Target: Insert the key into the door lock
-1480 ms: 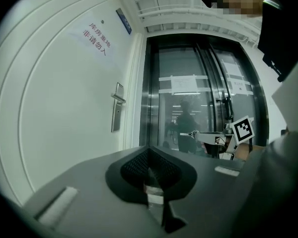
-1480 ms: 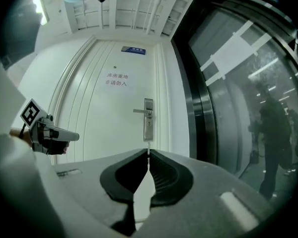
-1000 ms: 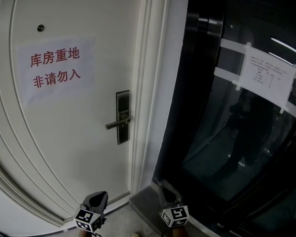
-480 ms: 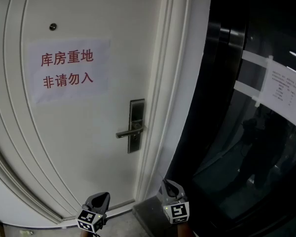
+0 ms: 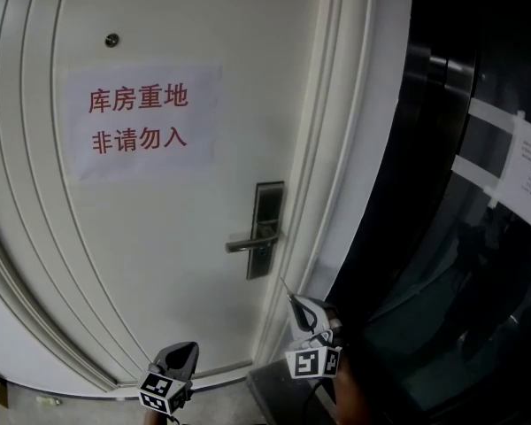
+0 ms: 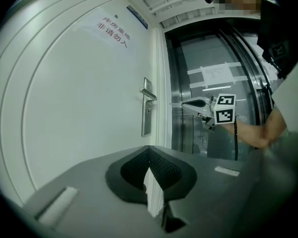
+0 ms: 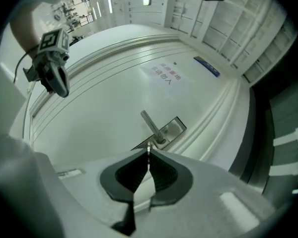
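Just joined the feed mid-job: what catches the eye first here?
A paper sign with red characters sits upper left on the white door in the head view. Below and right of it is the dark lock plate with its lever handle. Low centre, the right gripper, shut on a thin key, points toward it.

Key between closed jaws, near lock plate

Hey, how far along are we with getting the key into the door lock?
Done: the key is clamped in the shut right gripper, tip sticking out. In hand: that gripper points at the lock plate, short of the door. Left: closing that gap and sliding the key in; nothing is in the lock plate yet.
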Action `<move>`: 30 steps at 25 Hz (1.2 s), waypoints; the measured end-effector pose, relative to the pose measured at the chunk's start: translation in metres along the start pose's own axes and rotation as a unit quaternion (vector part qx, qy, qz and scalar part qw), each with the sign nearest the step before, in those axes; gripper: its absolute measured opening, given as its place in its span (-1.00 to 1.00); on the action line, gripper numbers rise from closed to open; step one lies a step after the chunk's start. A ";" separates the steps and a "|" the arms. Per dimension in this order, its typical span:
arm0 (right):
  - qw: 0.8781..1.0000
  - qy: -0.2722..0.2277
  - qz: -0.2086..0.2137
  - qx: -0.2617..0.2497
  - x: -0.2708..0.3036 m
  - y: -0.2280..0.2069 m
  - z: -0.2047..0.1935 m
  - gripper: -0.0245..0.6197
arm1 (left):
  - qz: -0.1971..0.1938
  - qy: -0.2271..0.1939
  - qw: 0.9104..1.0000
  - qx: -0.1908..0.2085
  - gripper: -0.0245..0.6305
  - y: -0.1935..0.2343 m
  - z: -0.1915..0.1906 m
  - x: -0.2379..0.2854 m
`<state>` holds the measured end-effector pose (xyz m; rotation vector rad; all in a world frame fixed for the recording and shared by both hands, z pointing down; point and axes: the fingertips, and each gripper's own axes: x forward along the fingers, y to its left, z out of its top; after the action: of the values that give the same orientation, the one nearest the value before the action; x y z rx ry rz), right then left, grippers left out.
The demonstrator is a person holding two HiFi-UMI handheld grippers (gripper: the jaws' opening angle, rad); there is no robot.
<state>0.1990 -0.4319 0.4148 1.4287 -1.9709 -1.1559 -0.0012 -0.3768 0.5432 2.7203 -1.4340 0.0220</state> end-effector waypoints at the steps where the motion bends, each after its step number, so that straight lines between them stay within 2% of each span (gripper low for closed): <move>1: 1.000 -0.002 0.004 -0.019 0.007 0.001 0.001 -0.89 | 0.003 -0.002 1.000 -0.001 -0.92 0.002 0.002 0.001; 4: 0.998 -0.002 0.012 -0.068 0.026 0.004 0.000 -0.89 | 0.011 -0.006 1.000 -0.003 -0.92 0.007 0.005 0.005; 10: 0.993 0.002 0.019 -0.115 0.061 0.006 -0.008 -0.89 | 0.025 -0.006 1.000 -0.005 -0.92 0.016 0.005 0.011; 17: 0.983 0.023 0.038 -0.180 0.091 0.013 -0.023 -0.89 | 0.038 0.005 0.999 -0.014 -0.92 0.024 -0.006 0.012; 30: 0.977 0.033 0.053 -0.205 0.117 0.017 -0.032 -0.89 | 0.046 0.004 0.999 -0.016 -0.92 0.036 -0.004 0.024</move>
<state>0.1703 -0.5501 0.4333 1.1182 -1.6202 -1.3501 -0.0172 -0.4164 0.5506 2.6234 -1.5427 0.0155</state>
